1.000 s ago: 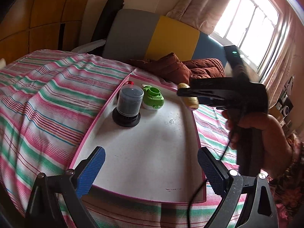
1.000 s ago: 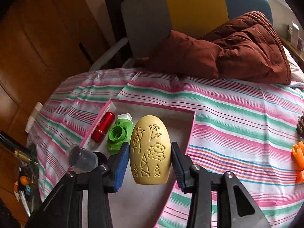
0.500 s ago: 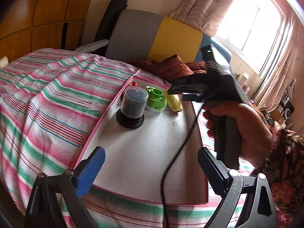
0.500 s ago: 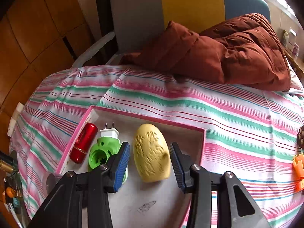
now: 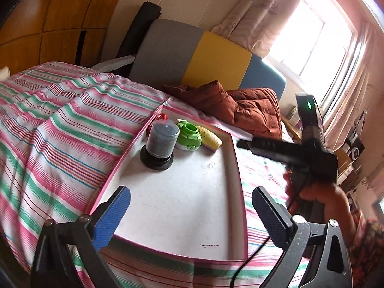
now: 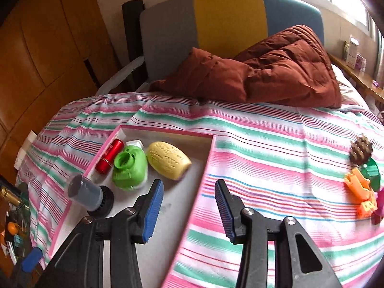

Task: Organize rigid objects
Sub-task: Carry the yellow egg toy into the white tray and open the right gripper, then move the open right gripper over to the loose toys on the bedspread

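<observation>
A pink-rimmed white tray (image 6: 211, 148) (image 5: 236, 165) lies on the striped bed. At its far end lie a yellow carved egg (image 6: 168, 159) (image 5: 211, 139), a green plug-in device (image 6: 129, 169) (image 5: 188, 139), a red cylinder (image 6: 110, 156) (image 5: 162, 116) and a grey disc spindle case (image 6: 88, 195) (image 5: 160, 145). My right gripper (image 6: 188, 206) is open and empty, pulled back from the egg over the tray's right rim. My left gripper (image 5: 190, 213) is open and empty above the tray's near end.
On the bed to the right lie a pinecone (image 6: 361, 150), a green disc (image 6: 372, 168) and an orange plastic toy (image 6: 358, 188). A brown quilted jacket (image 6: 264, 74) lies against the grey, yellow and blue headboard (image 6: 228, 21). Wooden wardrobe (image 6: 36, 55) stands left.
My right gripper laid the yellow egg down in the tray beside the green device, opened, and drew back to the right. The left gripper stayed open over the tray.
</observation>
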The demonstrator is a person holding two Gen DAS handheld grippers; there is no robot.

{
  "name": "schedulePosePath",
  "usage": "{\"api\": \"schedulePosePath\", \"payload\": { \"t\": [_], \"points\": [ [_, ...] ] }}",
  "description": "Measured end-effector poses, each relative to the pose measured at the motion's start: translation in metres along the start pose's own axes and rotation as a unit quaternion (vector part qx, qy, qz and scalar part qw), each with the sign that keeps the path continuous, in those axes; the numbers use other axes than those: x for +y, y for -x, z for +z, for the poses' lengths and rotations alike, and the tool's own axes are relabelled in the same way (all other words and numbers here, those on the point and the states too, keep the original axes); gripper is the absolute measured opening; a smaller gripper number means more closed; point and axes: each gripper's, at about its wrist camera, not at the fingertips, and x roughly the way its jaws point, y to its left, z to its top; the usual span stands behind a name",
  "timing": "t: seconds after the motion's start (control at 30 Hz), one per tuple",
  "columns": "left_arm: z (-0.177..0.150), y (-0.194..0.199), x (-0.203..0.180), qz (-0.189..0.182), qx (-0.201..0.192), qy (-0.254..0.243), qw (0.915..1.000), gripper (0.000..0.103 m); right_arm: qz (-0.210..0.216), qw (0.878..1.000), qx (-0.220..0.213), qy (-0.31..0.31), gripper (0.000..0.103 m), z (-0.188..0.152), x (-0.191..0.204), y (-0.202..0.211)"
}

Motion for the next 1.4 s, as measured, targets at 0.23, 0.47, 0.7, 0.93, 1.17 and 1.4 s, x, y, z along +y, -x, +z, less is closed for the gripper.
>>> {"api": "schedulePosePath", "payload": {
  "t": [0.23, 0.47, 0.7, 0.93, 1.17, 1.4],
  "points": [
    [-0.004, -0.002, -0.009, 0.01, 0.01, -0.015, 0.9998, 0.103, -0.027, 1.0, 0.003, -0.002, 0.045, -0.028, -0.027, 0.021],
    [-0.013, -0.004, -0.024, 0.004, 0.025, -0.039, 0.9989, 0.103, -0.041, 0.999, 0.013, -0.031, 0.045, -0.066, -0.06, 0.04],
    [-0.027, -0.004, -0.049, -0.007, 0.037, -0.072, 0.9967, 0.103, -0.059, 0.995, 0.017, -0.076, 0.045, -0.102, -0.103, 0.054],
    [-0.035, -0.007, -0.077, -0.028, 0.05, -0.108, 0.9925, 0.103, -0.08, 0.99, -0.009, -0.117, 0.045, -0.126, -0.148, 0.077],
    [-0.04, -0.013, -0.101, -0.038, 0.063, -0.136, 0.988, 0.103, -0.108, 0.978, -0.035, -0.173, 0.045, -0.147, -0.204, 0.102],
    [-0.041, -0.021, -0.129, -0.051, 0.072, -0.161, 0.9829, 0.103, -0.137, 0.968, -0.045, -0.204, 0.045, -0.153, -0.253, 0.113]
  ]
}}
